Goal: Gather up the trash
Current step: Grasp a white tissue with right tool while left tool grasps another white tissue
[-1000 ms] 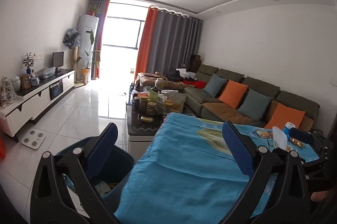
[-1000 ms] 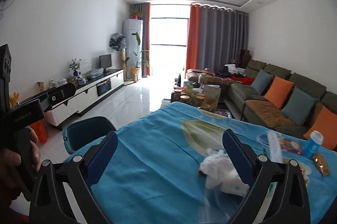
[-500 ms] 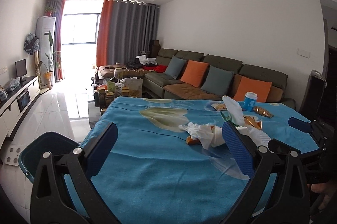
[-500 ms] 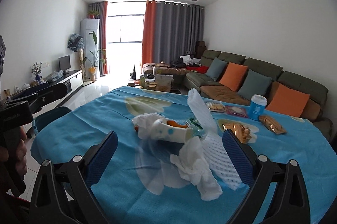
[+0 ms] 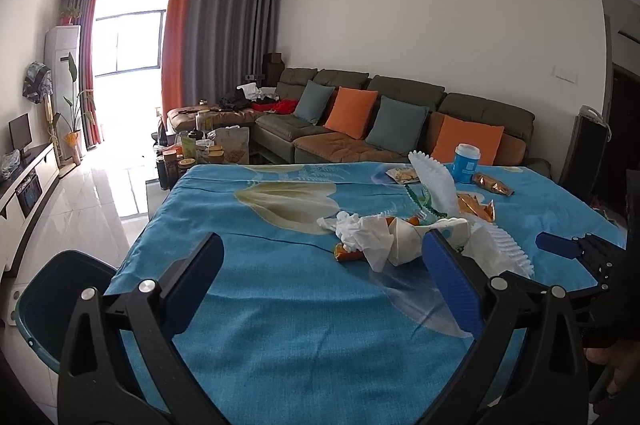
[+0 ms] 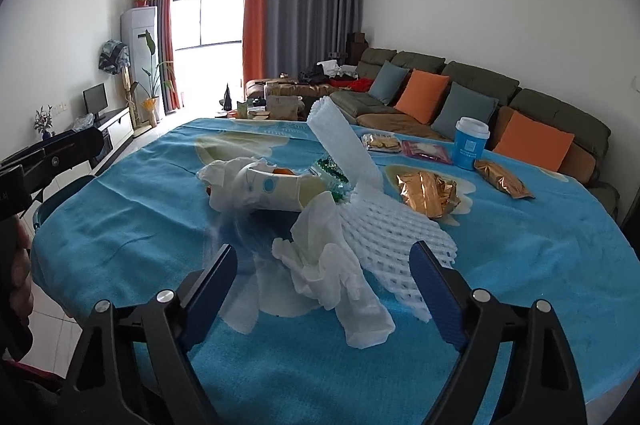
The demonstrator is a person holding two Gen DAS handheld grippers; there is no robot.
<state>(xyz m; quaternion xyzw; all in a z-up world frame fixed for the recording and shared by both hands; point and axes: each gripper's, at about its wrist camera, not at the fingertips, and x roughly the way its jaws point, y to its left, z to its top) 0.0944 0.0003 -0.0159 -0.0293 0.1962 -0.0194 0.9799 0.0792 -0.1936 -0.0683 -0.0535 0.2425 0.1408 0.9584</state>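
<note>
Litter, a crumpled tissue (image 6: 336, 277) and white foam fruit netting (image 6: 396, 229), lies heaped mid-tablecloth (image 6: 132, 225), so the right gripper (image 6: 324, 289) straddles the tissue, jaws closing but untouching, while the left gripper (image 5: 320, 277) waits wide open beside the teal bin (image 5: 52, 301).

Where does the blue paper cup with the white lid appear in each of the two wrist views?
Left wrist view: the blue paper cup stands at the far right of the table, in front of an orange cushion.
Right wrist view: the cup stands right of centre, beside the gold snack packet.
Shared landmark: the upright white foam net, left of the cup in both.
</note>
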